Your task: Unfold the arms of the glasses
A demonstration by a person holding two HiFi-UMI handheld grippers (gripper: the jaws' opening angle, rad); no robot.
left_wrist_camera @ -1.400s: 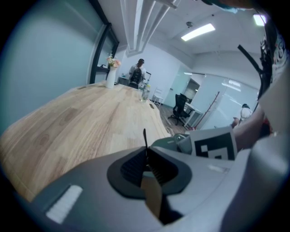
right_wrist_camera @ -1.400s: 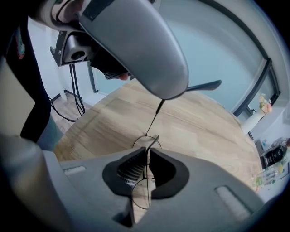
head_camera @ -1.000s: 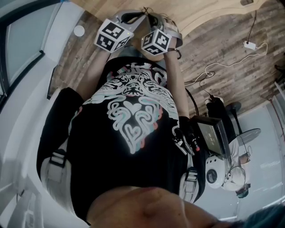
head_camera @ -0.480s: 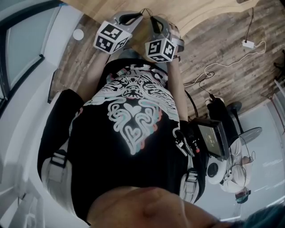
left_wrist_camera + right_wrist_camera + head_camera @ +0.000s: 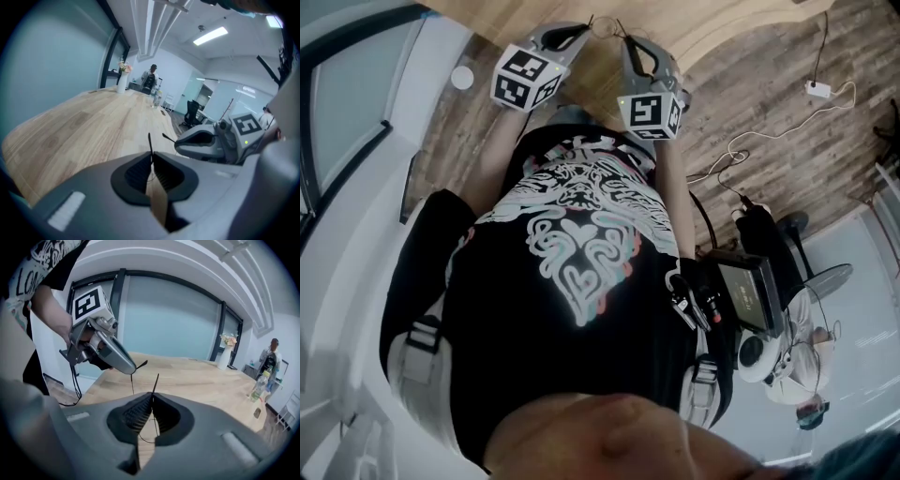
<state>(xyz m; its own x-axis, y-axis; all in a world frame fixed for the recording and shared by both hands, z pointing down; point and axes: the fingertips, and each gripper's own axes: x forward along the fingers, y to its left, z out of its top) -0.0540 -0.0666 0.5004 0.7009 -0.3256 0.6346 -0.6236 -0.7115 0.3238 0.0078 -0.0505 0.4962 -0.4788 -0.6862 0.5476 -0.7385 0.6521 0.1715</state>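
At 12 o'clock in the head view, the left gripper (image 5: pixel 578 31) is held over the wooden table (image 5: pixel 84 126). Its jaws are pressed together on one thin dark arm of the glasses (image 5: pixel 149 143), which sticks up from between the pads. Just to its right, toward 1 o'clock, the right gripper (image 5: pixel 628 45) is clamped shut on the other arm (image 5: pixel 155 383). The glasses are carried between the two gripper tips, clear of the tabletop.

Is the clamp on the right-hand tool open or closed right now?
Shut. In the right gripper view, the right gripper has its jaws pressed together on a thin dark glasses arm, which sticks out past them.
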